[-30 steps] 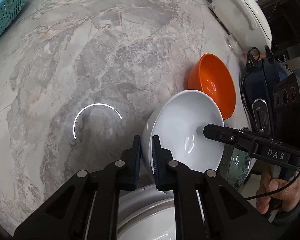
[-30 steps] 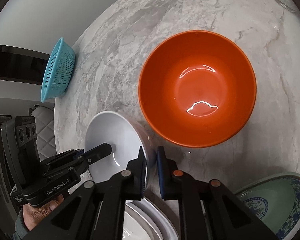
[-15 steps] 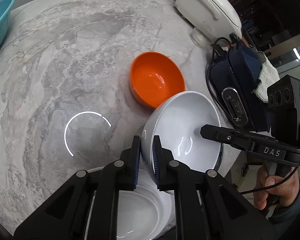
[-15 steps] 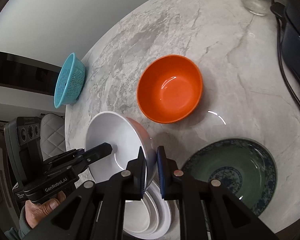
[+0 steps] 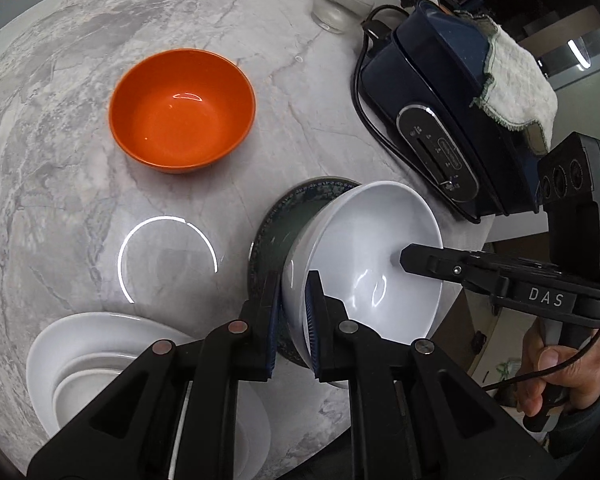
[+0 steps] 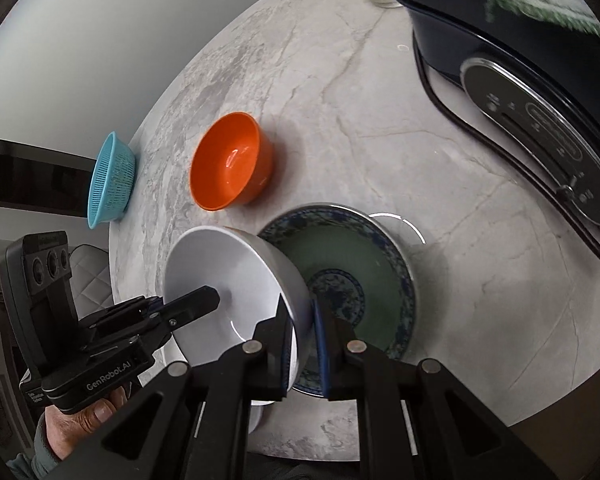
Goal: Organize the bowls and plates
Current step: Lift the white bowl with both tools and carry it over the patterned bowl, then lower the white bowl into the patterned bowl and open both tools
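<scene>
table: round grey marble top (image 5: pixel 80 208)
wall: plain pale grey (image 6: pixel 112 40), far left
chair: quilted white seat (image 6: pixel 90 280), left, beside table
light: ceiling strip (image 5: pixel 577 53), far right

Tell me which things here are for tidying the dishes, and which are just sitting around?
For the job:
white bowl, held by both grippers
green plate
orange bowl
white plates

Just lying about:
blue basket
dark cooker
cloth on the cooker
glass
</scene>
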Available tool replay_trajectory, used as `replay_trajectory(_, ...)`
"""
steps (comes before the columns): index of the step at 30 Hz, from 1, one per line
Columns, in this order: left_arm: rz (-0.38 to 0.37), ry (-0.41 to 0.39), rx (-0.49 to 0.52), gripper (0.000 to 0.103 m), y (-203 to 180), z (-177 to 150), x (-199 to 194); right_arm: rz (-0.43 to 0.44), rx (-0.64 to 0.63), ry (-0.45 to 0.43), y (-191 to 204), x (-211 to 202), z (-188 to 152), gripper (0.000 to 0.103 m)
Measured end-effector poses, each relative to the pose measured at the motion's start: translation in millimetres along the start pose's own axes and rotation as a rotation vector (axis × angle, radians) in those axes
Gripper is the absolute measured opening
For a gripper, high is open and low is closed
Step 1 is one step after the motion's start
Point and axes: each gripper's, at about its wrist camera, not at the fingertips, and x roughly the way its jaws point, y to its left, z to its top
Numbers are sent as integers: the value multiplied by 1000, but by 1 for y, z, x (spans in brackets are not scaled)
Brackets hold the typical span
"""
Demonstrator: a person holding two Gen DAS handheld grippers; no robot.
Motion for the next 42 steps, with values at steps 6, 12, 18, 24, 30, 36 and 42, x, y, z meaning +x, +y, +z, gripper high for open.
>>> replay_trajectory(6,29,32,-5,11,-6,-3,26,-14,10,27,-21,7,-3,13)
replay_trajectory(12,47,47,-22,11,-1,0,40,-24,-7,55,-28,21,-2,13)
replay_trajectory(18,49,60,-37,11,0,2,50,-46,-25,71,-31,27,2,12)
replay_trajectory(24,58,54,-45,11,-1,4,51,-75,-45,84,-32,32,3,12)
replay_trajectory(30,62,43,-55,15,-1,6,46,-95,-58,83,-29,35,5,11)
replay_trajectory(36,48,20,-51,22,-2,6,35,-108,-64,84,-28,36,6,11)
replay_trajectory(42,10,-17,-49,54,-5,4,18,-120,-67,85,-26,36,6,11)
